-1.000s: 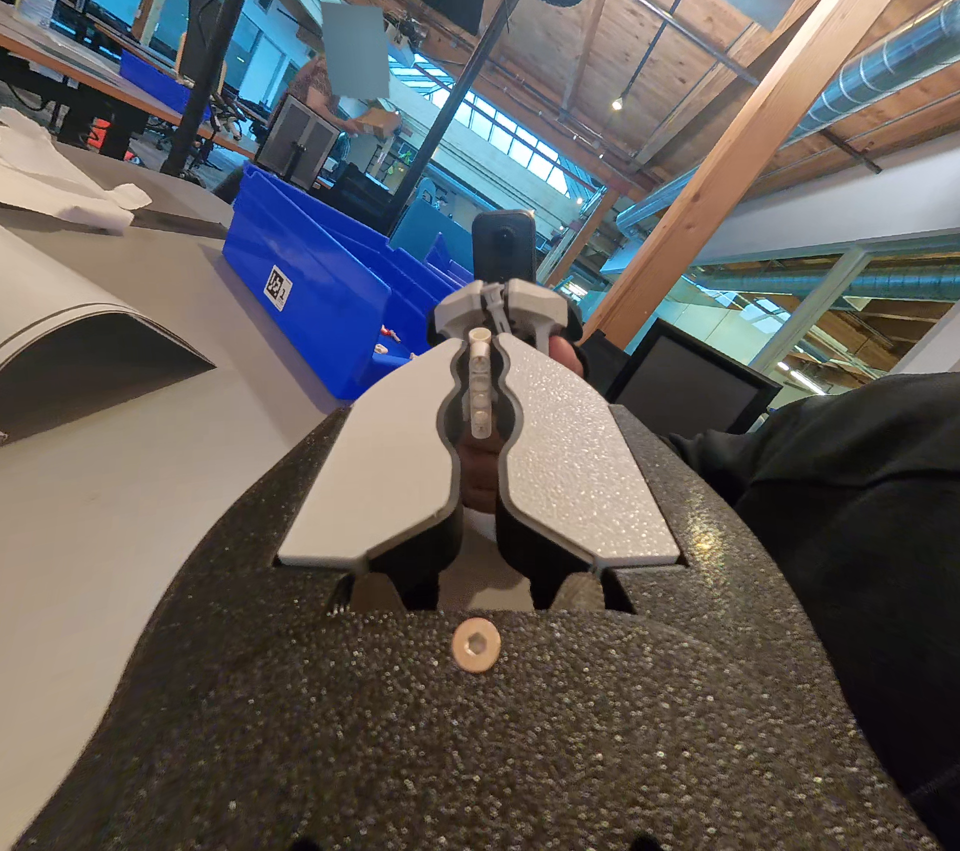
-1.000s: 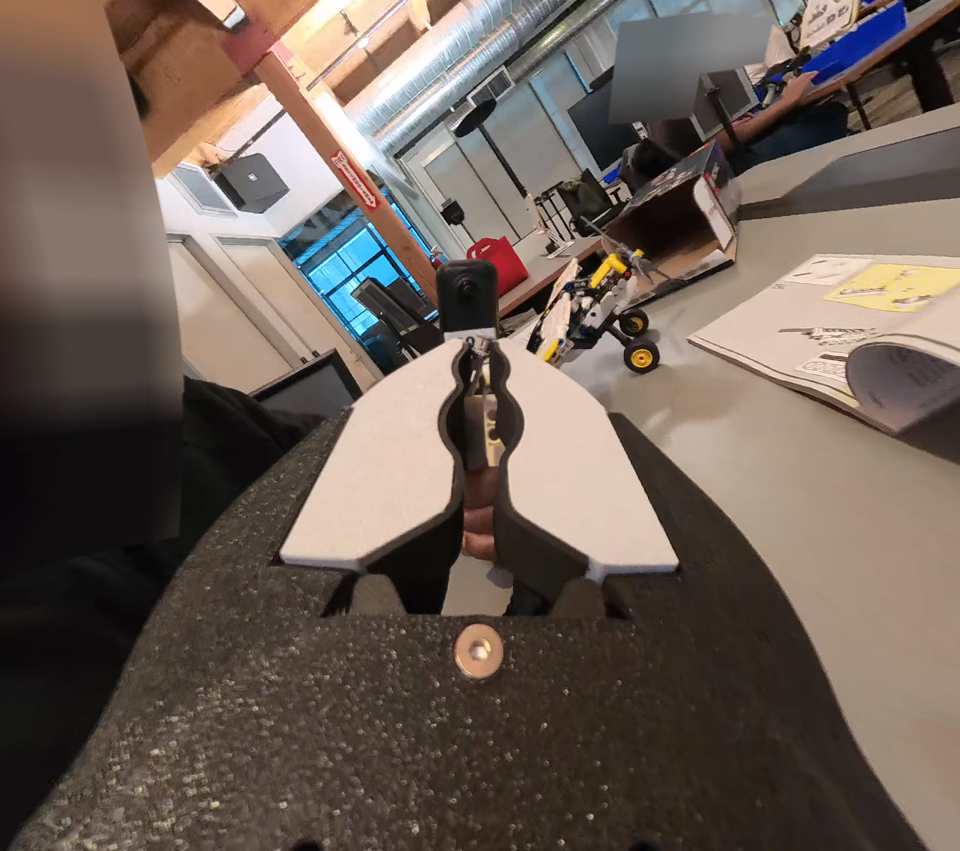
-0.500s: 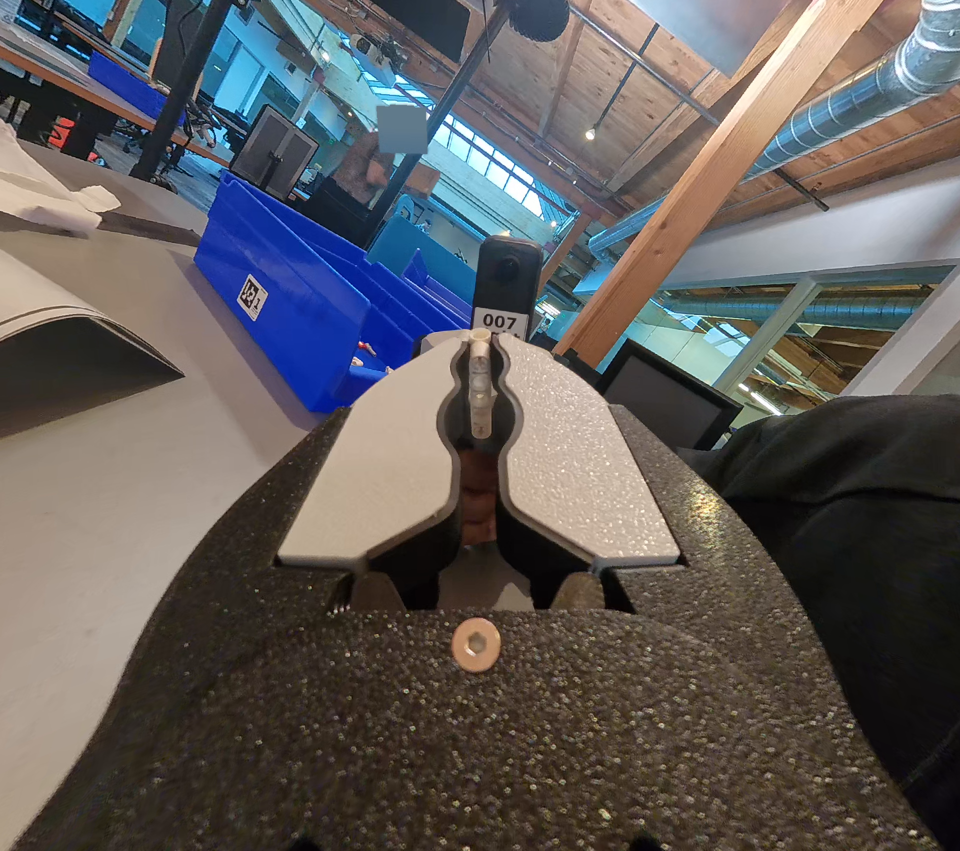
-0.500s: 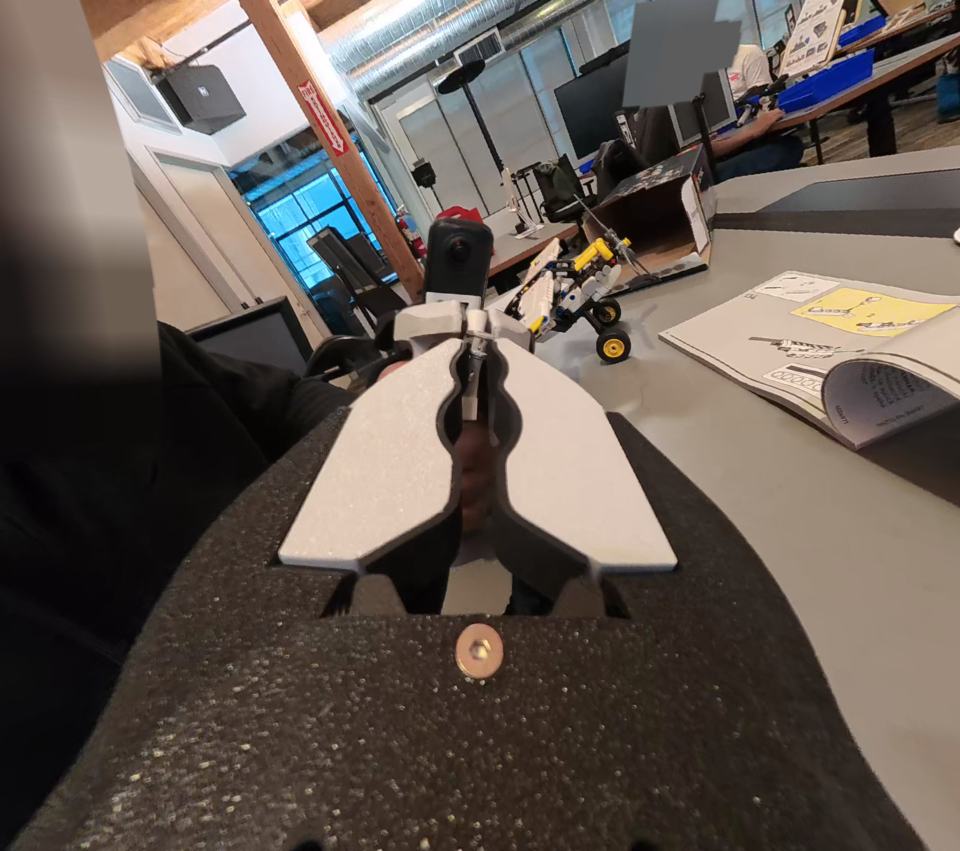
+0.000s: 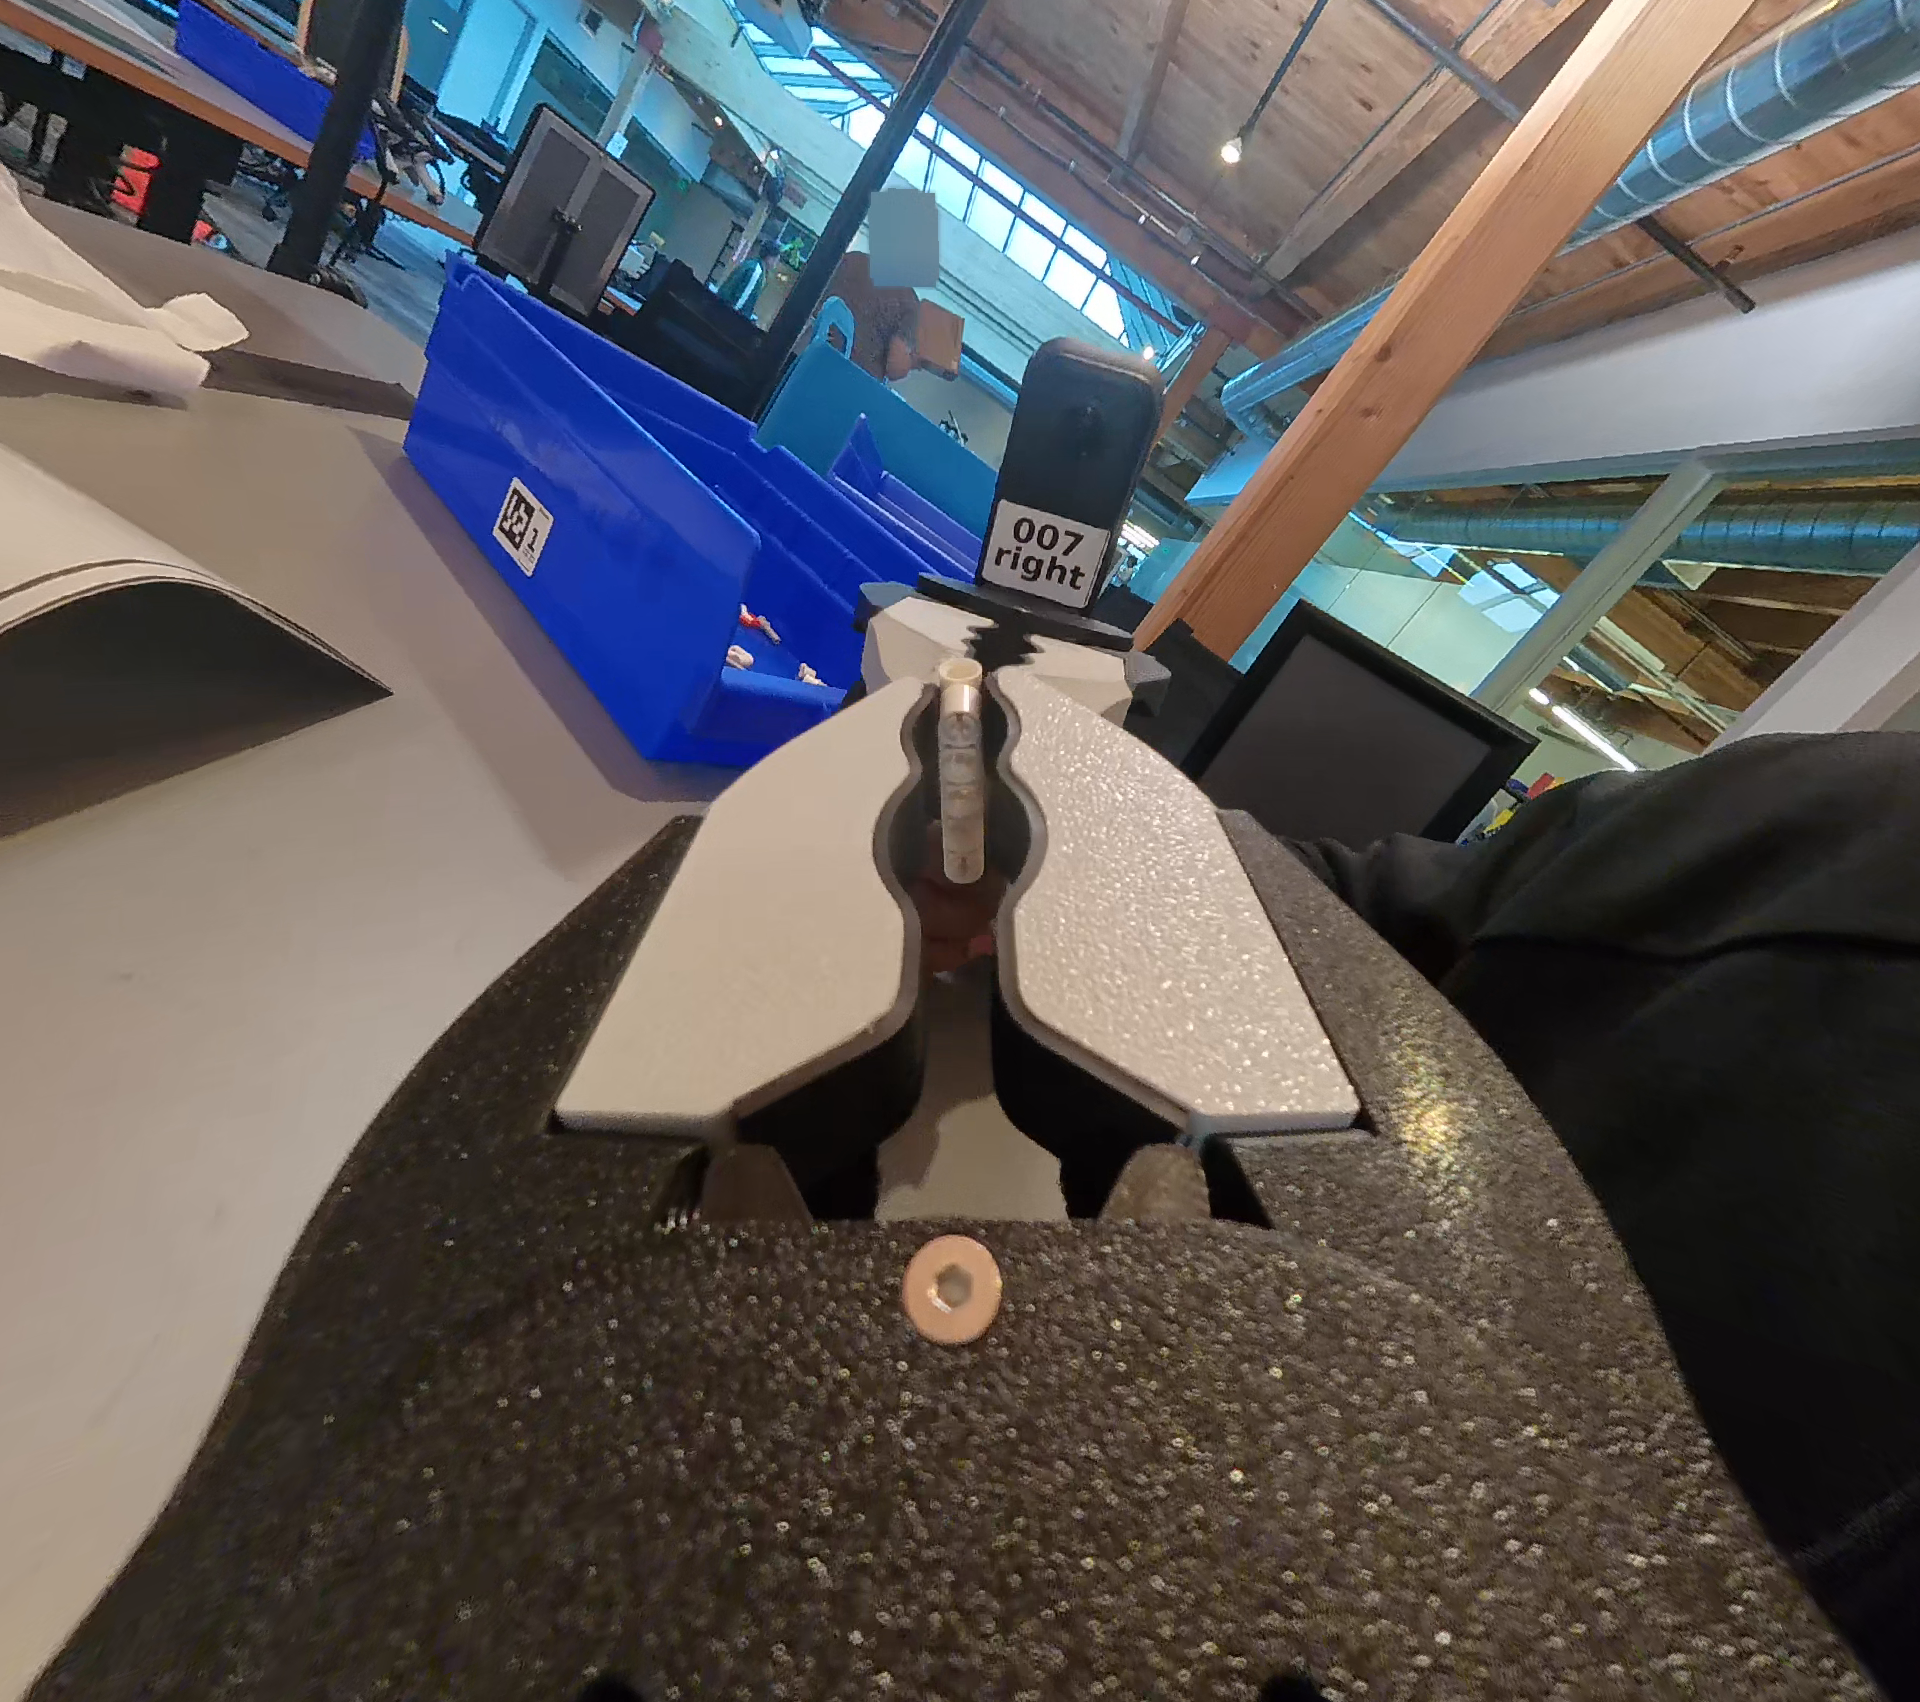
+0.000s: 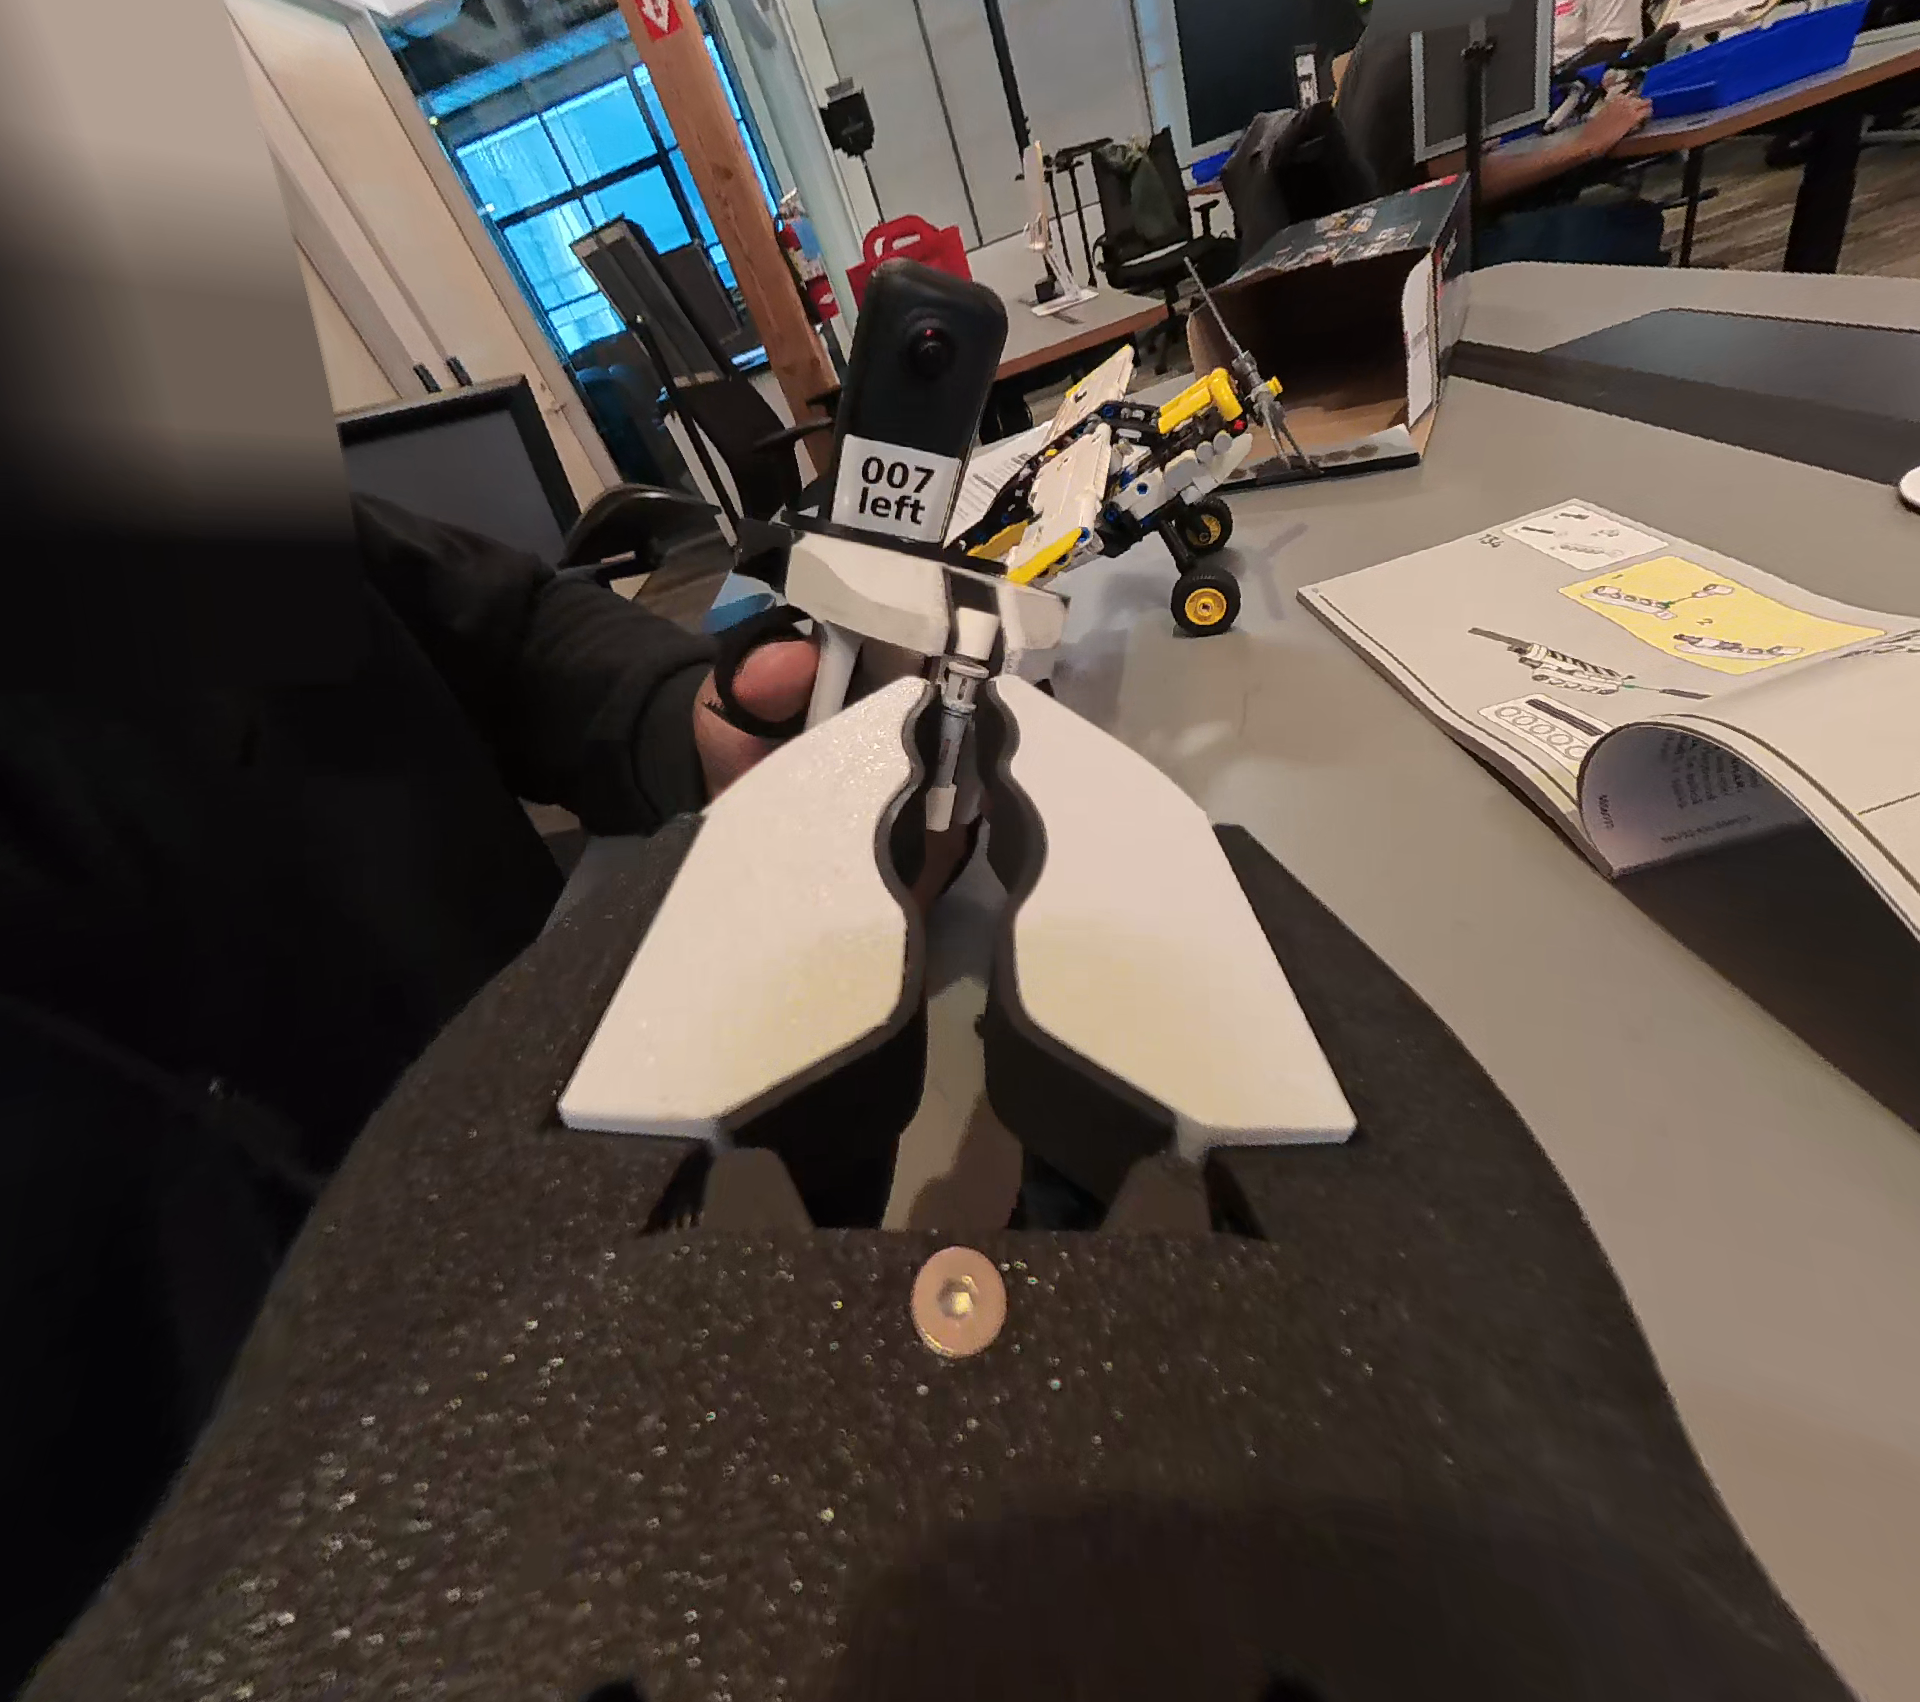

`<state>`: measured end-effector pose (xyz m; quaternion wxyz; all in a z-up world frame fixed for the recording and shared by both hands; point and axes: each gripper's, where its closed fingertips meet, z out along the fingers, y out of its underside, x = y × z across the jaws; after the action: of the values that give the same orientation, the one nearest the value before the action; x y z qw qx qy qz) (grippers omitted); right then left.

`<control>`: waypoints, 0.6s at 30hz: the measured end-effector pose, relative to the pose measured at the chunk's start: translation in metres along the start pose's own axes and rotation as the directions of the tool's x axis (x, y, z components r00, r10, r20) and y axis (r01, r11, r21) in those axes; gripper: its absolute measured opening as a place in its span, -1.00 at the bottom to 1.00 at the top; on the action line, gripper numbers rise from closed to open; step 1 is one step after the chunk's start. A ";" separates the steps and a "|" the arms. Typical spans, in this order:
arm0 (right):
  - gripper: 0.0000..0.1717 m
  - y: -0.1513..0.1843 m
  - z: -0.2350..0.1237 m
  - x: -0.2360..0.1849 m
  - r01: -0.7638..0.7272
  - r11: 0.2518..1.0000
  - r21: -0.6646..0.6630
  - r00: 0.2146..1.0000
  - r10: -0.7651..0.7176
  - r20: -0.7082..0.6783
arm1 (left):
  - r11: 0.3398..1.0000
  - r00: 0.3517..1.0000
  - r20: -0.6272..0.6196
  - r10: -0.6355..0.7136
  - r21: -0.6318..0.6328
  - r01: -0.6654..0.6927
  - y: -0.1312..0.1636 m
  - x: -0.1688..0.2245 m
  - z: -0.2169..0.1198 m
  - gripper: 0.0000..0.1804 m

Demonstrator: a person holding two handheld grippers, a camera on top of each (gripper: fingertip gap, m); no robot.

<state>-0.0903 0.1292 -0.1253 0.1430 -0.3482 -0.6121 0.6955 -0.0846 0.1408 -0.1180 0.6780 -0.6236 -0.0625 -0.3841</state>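
Observation:
My left gripper [image 5: 961, 688] is shut on a slim white toy-brick piece [image 5: 958, 779] that stands upright between the pads, its round end poking past the tips. My right gripper [image 6: 961, 691] is shut on a thin grey pin [image 6: 956, 733] with a white lower end. The two grippers face each other tip to tip above the grey table [image 6: 1299, 779]. In the right wrist view the left gripper [image 6: 920, 603] sits just beyond my tips, and its white piece [image 6: 977, 636] meets the grey pin's head. In the left wrist view the right gripper [image 5: 992, 665] sits right behind the white piece.
Blue bins [image 5: 623, 509] with small parts stand to the left. An open instruction booklet [image 6: 1621, 655], a white and yellow wheeled toy model [image 6: 1122, 478] and an open cardboard box [image 6: 1330, 343] lie to the right. A person's dark sleeve [image 6: 499, 696] and hand are close by. My left and right fingertips are right by each other.
Both grippers stay shut on their parts and stay tip to tip. The right wrist view has tilted down toward the table, and the left gripper now shows more fully in it.

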 end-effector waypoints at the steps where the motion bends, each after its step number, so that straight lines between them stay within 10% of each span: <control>1: -0.93 0.001 0.000 0.000 0.005 1.000 -0.008 1.000 -0.005 0.004 | 1.000 1.000 0.000 0.001 -0.006 -0.001 0.001 0.000 0.000 -0.92; 18: -0.93 0.002 -0.001 -0.011 -0.009 1.000 0.023 0.995 0.006 0.100 | 1.000 0.995 -0.099 0.000 -0.007 0.000 0.003 0.013 0.001 -0.92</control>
<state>-0.0806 0.1226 -0.1239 0.1135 -0.3135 -0.6091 0.7196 -0.0730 0.1360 -0.1123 0.6782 -0.6061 -0.0277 -0.4146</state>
